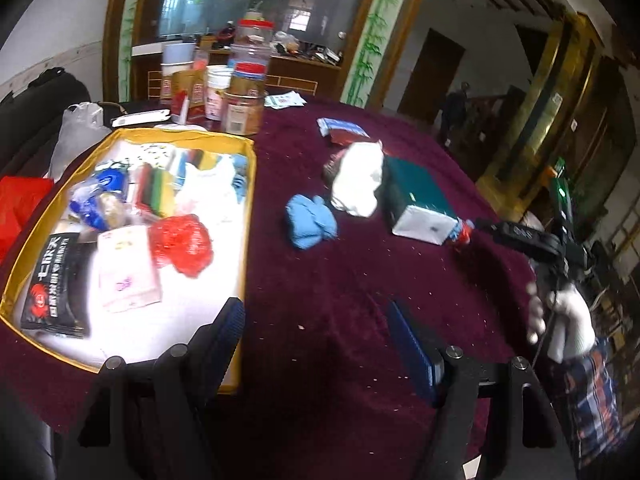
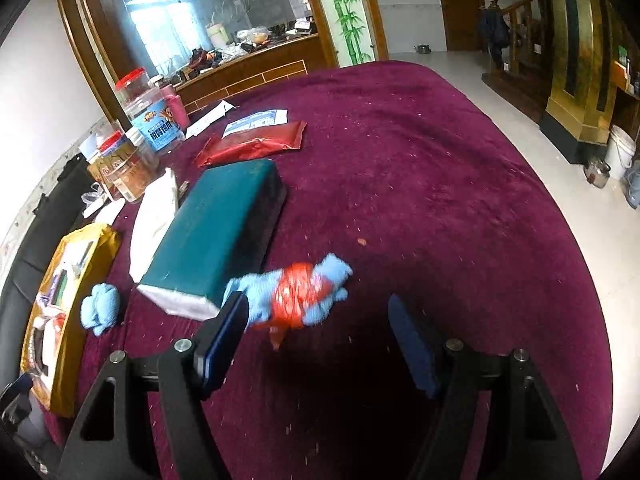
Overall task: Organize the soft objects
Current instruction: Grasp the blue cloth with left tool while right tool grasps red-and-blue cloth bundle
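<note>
On the maroon tablecloth (image 2: 420,168) before you lay the remaining soft things. Your right gripper (image 2: 316,320) stood with its jaws apart, gripping nothing; a blue cloth bundle tied with red plastic (image 2: 296,296) lay on the cloth just ahead of them, close by the left fingertip (image 2: 232,312) (contact could not be judged). Beside it sat the green box (image 2: 216,232), with a white cloth (image 2: 154,216) against its far side and a small blue cloth wad (image 2: 100,308) near its white end. Your left gripper (image 1: 316,332) was likewise released and empty, one finger over the corner of the gold-rimmed tray (image 1: 248,216), which held a red plastic bag (image 1: 182,244), a black packet (image 1: 56,284) and other sorted items. Your gloved right hand (image 1: 568,320) showed at the left view's edge.
</note>
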`<state>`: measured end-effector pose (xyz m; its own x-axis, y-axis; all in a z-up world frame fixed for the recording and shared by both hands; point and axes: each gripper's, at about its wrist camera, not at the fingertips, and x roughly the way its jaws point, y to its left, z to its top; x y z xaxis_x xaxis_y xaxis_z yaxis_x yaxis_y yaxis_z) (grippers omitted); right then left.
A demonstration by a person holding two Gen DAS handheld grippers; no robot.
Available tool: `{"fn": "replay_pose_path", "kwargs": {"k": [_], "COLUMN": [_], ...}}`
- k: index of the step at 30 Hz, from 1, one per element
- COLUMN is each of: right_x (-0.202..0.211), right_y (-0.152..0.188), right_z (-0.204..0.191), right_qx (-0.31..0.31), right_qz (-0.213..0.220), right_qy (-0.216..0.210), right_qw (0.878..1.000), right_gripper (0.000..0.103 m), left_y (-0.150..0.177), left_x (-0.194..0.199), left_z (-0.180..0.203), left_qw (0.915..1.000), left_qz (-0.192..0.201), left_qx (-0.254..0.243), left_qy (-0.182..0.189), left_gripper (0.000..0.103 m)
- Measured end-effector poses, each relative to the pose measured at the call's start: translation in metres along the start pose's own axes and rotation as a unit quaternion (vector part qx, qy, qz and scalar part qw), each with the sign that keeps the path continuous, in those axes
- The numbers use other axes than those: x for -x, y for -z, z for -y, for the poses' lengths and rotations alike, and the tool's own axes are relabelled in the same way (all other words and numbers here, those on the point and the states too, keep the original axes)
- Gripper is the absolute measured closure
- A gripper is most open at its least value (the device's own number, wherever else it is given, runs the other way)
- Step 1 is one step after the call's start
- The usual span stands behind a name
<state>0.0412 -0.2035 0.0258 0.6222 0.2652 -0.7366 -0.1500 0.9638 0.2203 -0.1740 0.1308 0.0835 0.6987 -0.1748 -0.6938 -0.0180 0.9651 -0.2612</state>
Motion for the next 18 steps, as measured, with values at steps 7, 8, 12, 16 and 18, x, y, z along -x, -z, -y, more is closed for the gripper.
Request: {"fn": "replay_pose_path", "kwargs": {"k": [7,8,12,16,18], "right_x": [-0.033,-0.036,-0.046,-0.045,-0.045], "right_y": [-0.016,-0.016,-0.013,-0.010,-0.006], "right_z": [0.007,0.006,0.008,0.002,-0.005], "right_qx": [-0.052,-0.048,-0.047,-0.035,-0.026], "right_qz": [0.004,0.006,-0.009,-0.022,-0.037], "right_qy": [-0.043,-0.044,-0.072,-0.114,-0.139], "right_qw": [0.998,0.998,0.996,0.993,0.989], "right_gripper": [0.032,0.032,0.032,0.032,0.032], "left_y": [0.002,0.002,0.004,0.009,0.012], "left_x": [-0.011,-0.014,-0.025,-0.040,-0.046], "left_z": [0.009,0.009,0.013,0.025,0.034], "left_qw": [0.9998,0.9997,0.9994,0.9987,0.9982], "left_qz": [-0.019,-0.022,-0.031,-0.048,-0.056], "left_qx": [-0.006,-0.004,-0.004,-0.012,-0.022], "left_qy": [-0.009,-0.011,-0.017,-0.010,-0.003], "left_gripper": [0.026,0.026,0.026,0.026,0.026]}}
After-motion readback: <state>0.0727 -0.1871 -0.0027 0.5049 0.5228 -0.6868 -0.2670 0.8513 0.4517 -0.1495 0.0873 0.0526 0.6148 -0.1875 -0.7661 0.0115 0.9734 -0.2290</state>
